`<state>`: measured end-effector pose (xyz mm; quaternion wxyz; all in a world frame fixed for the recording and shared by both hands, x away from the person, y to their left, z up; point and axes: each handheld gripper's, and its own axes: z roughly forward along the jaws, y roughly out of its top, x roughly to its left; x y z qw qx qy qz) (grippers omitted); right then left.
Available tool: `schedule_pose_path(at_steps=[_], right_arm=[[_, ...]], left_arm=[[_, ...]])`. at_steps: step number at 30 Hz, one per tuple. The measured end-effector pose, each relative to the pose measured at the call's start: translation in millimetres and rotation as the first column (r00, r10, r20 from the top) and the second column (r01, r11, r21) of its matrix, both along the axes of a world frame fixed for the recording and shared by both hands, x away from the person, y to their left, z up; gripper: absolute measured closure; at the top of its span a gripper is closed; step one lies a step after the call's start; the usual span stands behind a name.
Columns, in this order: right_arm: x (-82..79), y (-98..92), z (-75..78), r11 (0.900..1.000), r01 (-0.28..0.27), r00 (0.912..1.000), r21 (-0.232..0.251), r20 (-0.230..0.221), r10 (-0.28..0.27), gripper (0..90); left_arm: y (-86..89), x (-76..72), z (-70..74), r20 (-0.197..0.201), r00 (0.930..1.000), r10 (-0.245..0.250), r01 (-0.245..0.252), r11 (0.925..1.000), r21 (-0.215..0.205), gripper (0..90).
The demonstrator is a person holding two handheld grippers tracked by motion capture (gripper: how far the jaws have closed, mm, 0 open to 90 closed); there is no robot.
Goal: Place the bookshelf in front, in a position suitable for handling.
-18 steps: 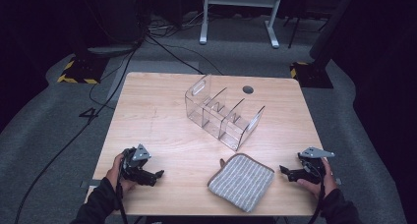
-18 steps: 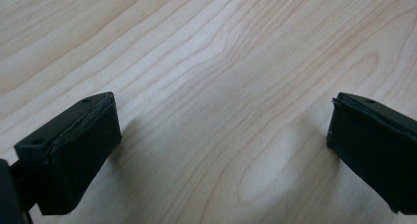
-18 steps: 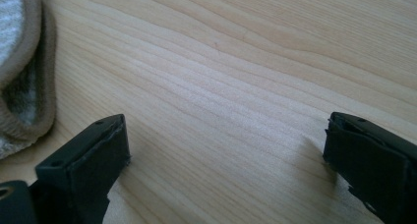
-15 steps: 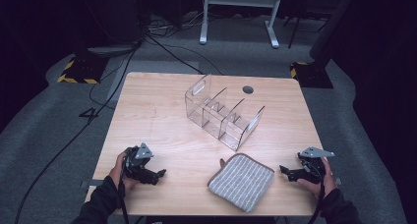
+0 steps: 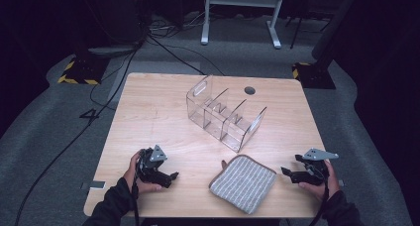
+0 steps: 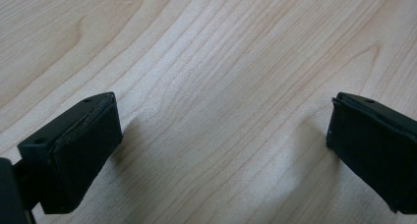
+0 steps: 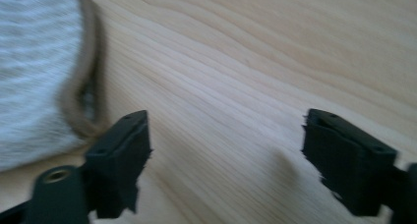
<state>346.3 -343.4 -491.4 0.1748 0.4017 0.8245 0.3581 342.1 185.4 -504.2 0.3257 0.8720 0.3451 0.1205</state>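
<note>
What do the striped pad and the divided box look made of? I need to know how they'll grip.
The striped pad looks like soft woven or knitted cloth, grey and white with tan binding along its edge. The divided box seems to be clear glossy plastic, likely acrylic: the table shows through its walls, and its edges catch light.

A light wooden table point(image 5: 148, 112) carries a clear divided organiser point(image 5: 224, 112) and a striped grey cloth point(image 5: 242, 182)
</note>
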Motion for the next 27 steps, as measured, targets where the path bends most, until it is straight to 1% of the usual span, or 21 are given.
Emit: schedule_pose_path(at_steps=[1,2,3,5,6,7,8,9,10,11,12,13,14,16,17,20,22,23,25,26,27], right_arm=[[-2.5,3.0,4.0,1.000,-0.020,0.9997,0.006,0.015,0.020,20.2],[-5.2,8.0,9.3,0.999,-0.038,0.9990,0.013,0.026,0.038,19.9],[-7.6,12.7,14.5,0.998,-0.062,0.9976,0.031,0.033,0.061,20.2],[-11.6,21.6,21.2,0.994,-0.095,0.9946,0.050,0.047,0.092,21.3],[-13.8,26.7,23.9,0.993,-0.109,0.9930,0.053,0.052,0.106,21.5],[-15.5,30.9,25.5,0.991,-0.122,0.9912,0.052,0.059,0.118,21.8],[-17.8,36.6,27.3,0.990,-0.138,0.9885,0.041,0.068,0.135,22.4],[-19.3,40.7,28.2,0.988,-0.149,0.9865,0.039,0.075,0.146,23.3],[-22.1,48.5,29.4,0.984,-0.173,0.9822,0.038,0.079,0.170,23.5],[-23.9,53.4,30.0,0.981,-0.189,0.9792,0.033,0.082,0.185,23.7],[-25.7,57.8,30.6,0.979,-0.203,0.9762,0.028,0.084,0.200,24.1],[-27.9,62.7,31.4,0.974,-0.222,0.9724,0.036,0.083,0.218,24.5],[-29.0,65.4,31.9,0.973,-0.229,0.9707,0.039,0.083,0.226,24.8],[-32.3,72.8,33.5,0.968,-0.248,0.9660,0.038,0.085,0.244,25.1],[-33.4,75.1,34.1,0.967,-0.253,0.9649,0.043,0.085,0.249,25.1],[-39.1,86.4,35.8,0.958,-0.284,0.9559,0.043,0.091,0.279,25.9],[-41.5,94.7,33.9,0.951,-0.307,0.9490,0.041,0.090,0.302,25.9],[-42.7,99.0,32.1,0.948,-0.317,0.9465,0.038,0.079,0.313,25.9],[-45.1,106.5,27.1,0.940,-0.341,0.9388,0.026,0.064,0.339,25.9],[-45.7,109.1,24.2,0.937,-0.349,0.9356,0.010,0.062,0.348,26.1],[-46.0,110.7,21.2,0.936,-0.351,0.9350,-0.005,0.055,0.350,26.4]], left_arm=[[-1.4,-0.2,-0.2,0.003,1.0000,0.007,-0.006,1.0000,-0.005,0.5],[-2.1,-0.7,0.8,0.005,1.0000,0.002,-0.002,1.0000,-0.003,1.7],[-2.8,-1.2,1.2,0.007,1.0000,-0.001,0.001,1.0000,-0.008,4.9],[-3.7,-0.3,2.6,0.015,0.9998,-0.014,0.014,0.9999,-0.001,9.4],[-4.7,-0.5,2.5,0.008,0.9999,-0.008,0.008,0.9999,-0.010,10.4],[-5.4,0.0,3.0,0.007,0.9998,-0.017,0.017,0.9998,-0.010,11.3],[-5.9,-0.1,3.8,0.012,0.9996,-0.024,0.024,0.9996,-0.011,14.0],[-7.3,0.0,5.1,0.029,0.9990,-0.034,0.034,0.9994,-0.008,18.3],[-9.2,-0.2,5.4,0.020,0.9992,-0.035,0.035,0.9993,-0.013,21.1],[-11.0,-0.3,6.0,0.024,0.9988,-0.042,0.042,0.9991,-0.010,18.3],[-13.4,-1.2,8.3,0.042,0.9977,-0.054,0.054,0.9985,-0.006,17.2],[-14.7,-1.4,10.3,0.050,0.9966,-0.066,0.066,0.9977,-0.013,19.3],[-16.2,-1.5,12.9,0.058,0.9955,-0.075,0.077,0.9967,-0.027,20.4],[-21.0,-1.5,17.9,0.072,0.9942,-0.080,0.083,0.9957,-0.041,20.0],[-23.3,-1.4,20.7,0.086,0.9923,-0.089,0.094,0.9945,-0.046,20.0],[-31.7,-0.6,27.6,0.113,0.9884,-0.102,0.109,0.9924,-0.057,20.1],[-38.0,1.5,30.4,0.119,0.9870,-0.108,0.116,0.9914,-0.061,20.2],[-41.7,2.3,31.6,0.124,0.9860,-0.112,0.120,0.9908,-0.061,20.2],[-49.5,3.9,34.7,0.141,0.9828,-0.119,0.129,0.9899,-0.060,20.7],[-53.8,5.2,36.6,0.152,0.9809,-0.121,0.131,0.9899,-0.056,21.3],[-58.0,6.5,38.3,0.160,0.9804,-0.115,0.126,0.9901,-0.061,22.5]])
